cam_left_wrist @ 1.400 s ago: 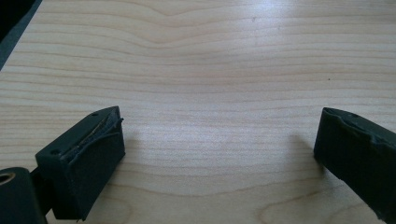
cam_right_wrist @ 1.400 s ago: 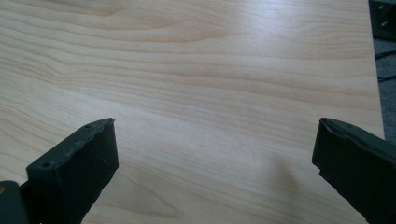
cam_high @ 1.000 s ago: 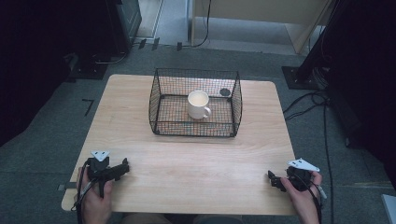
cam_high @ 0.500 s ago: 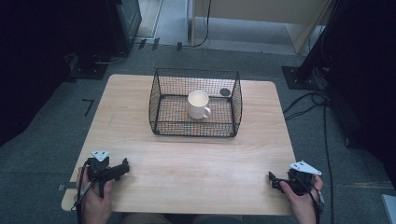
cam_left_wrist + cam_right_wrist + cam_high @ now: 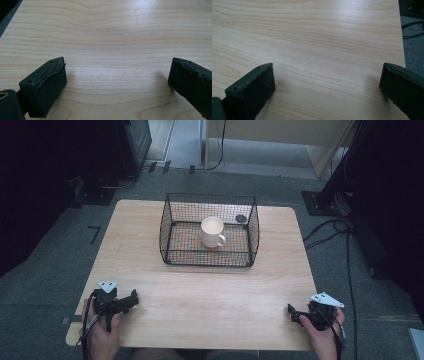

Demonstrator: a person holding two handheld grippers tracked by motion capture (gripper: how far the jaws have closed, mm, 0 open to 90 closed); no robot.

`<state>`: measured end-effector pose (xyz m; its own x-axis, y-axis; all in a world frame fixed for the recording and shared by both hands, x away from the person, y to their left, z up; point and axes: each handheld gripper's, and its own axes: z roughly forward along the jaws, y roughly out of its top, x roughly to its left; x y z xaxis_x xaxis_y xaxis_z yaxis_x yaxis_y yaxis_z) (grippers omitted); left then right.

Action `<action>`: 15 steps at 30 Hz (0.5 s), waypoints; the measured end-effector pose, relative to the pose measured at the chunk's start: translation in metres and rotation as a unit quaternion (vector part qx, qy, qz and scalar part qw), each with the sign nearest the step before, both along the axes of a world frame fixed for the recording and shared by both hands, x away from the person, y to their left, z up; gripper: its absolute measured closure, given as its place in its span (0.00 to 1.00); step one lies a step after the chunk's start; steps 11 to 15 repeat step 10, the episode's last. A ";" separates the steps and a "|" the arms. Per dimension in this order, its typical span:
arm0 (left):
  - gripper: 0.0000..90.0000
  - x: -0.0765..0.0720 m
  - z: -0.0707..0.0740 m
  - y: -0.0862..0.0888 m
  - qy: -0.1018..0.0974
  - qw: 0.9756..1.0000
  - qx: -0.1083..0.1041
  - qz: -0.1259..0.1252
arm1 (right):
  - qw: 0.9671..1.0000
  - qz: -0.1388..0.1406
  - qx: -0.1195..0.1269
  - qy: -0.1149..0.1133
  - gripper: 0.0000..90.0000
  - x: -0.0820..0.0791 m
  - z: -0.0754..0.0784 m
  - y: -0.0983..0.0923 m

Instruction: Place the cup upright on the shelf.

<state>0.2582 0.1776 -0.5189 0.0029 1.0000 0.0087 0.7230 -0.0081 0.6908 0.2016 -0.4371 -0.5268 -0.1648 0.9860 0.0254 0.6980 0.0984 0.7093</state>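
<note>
While one white mug (image 5: 212,232) sits in one wire basket (image 5: 172,220) at twelve o'clock, I see my left hand-held gripper (image 5: 134,299) and right hand-held gripper (image 5: 291,313) spread wide, empty, on the tabletop (image 5: 210,295).

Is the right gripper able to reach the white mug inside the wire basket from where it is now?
Probably yes. The basket is open on top, the mug stands upright inside, and bare table lies between it and the right gripper, whose jaws are open. The approach must come from above.

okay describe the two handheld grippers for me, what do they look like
Both are black. The left gripper and right gripper each carry a pale grey three-cornered plate on top and trail a dark cable. Up close, the left's jaws are chunky black blocks with small screw holes. The person's forearms look bare.
</note>
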 end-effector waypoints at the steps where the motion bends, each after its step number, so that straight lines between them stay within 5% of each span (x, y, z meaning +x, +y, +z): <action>1: 0.02 0.000 0.000 0.000 0.000 1.000 0.000 0.000 | 1.000 0.000 0.000 0.000 0.00 0.000 0.000 0.000; 15: 0.02 0.001 0.000 -0.001 0.000 1.000 -0.001 0.001 | 1.000 0.000 0.000 0.000 0.00 0.000 0.000 0.000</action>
